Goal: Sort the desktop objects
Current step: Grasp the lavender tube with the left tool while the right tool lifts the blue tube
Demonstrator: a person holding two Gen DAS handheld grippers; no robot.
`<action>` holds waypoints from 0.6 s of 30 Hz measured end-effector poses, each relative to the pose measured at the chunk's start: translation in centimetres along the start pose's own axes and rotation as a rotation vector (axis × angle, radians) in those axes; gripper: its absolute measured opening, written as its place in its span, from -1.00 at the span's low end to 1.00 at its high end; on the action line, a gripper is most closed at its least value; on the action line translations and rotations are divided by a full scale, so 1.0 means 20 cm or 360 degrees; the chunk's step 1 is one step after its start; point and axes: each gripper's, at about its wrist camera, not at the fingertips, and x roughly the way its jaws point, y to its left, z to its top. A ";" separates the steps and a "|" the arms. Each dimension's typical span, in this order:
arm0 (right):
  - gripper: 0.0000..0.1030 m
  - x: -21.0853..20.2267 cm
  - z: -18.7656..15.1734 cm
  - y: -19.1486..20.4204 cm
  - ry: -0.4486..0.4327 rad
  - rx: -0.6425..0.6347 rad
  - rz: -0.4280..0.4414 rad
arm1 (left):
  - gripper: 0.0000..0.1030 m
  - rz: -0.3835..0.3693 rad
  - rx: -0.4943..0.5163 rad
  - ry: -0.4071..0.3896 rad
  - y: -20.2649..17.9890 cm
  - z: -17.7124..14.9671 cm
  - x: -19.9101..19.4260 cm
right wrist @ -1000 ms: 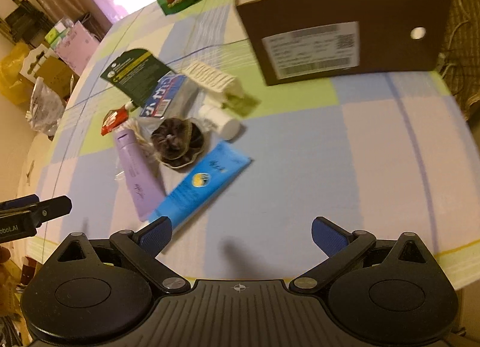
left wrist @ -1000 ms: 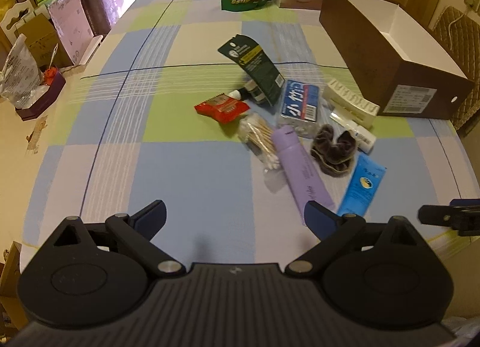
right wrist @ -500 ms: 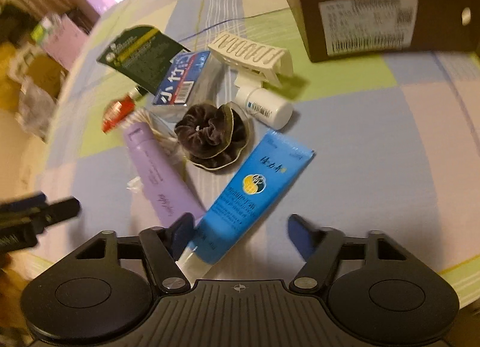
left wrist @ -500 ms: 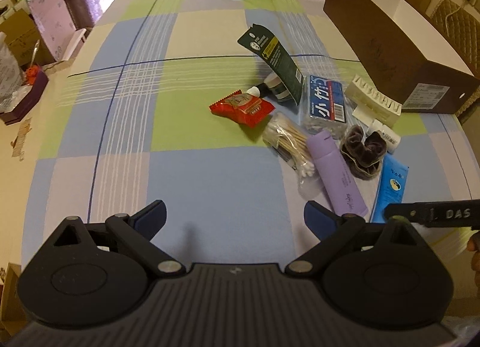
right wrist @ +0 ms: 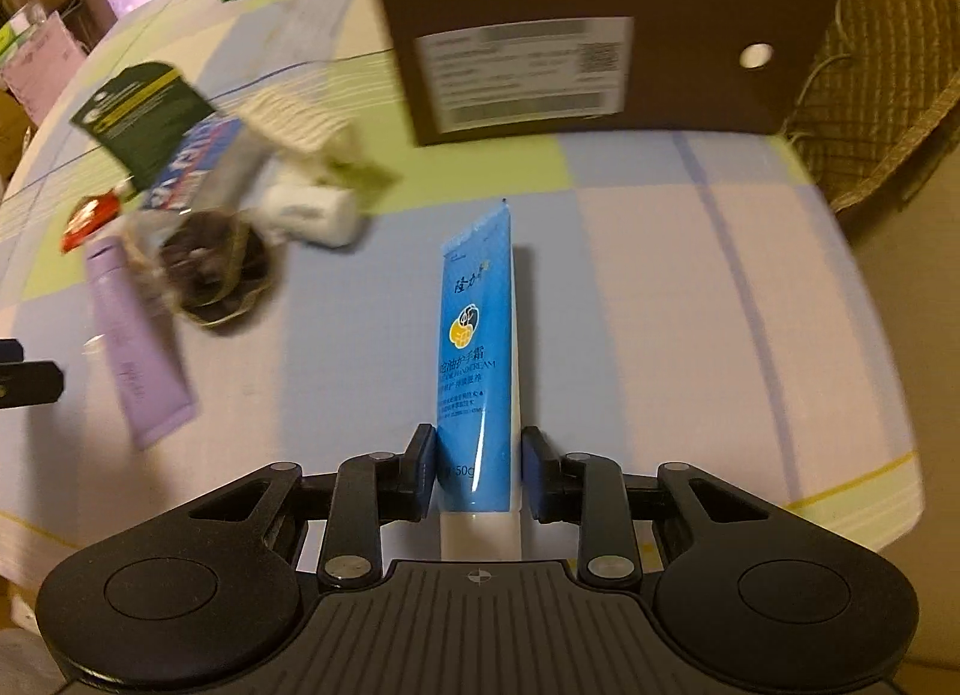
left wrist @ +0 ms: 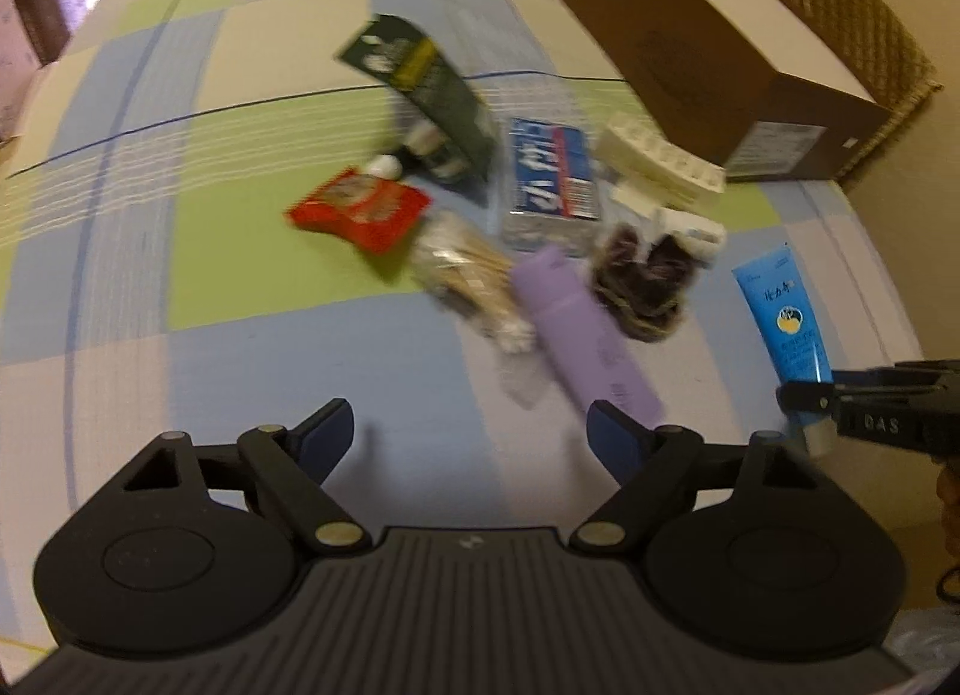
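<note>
Left gripper: jaws wide but narrowing, nothing between them; lilac plastic tube lies just ahead, mid-table.
Right gripper: a second ago spread, now closing on blue hand-cream tube near table's right edge; first pick begun.
Right view only: pads flank the tube's lower end.
Left view only: red snack packet.

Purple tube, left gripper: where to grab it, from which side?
Across the middle of the purple tube, coming from above. It lies flat on the tablecloth running diagonally, so turn the left gripper to span its narrow width. Stay clear of the cotton swabs and dark scrunchie flanking its far end.
</note>
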 end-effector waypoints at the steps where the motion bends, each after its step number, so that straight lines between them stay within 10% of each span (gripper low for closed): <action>1: -0.37 0.00 0.01 -0.03 -0.0005 -0.0006 -0.0003 | 0.60 -0.0010 0.0002 0.0002 -0.02 0.00 0.01; 8: -0.37 0.03 0.09 -0.14 0.0009 -0.0203 0.0062 | 0.07 0.0003 -0.0157 -0.0080 -0.12 0.05 0.04; 18: -0.37 0.07 0.16 -0.22 0.0003 -0.0467 0.0223 | 0.04 0.0302 -0.0319 -0.0111 -0.27 0.11 0.19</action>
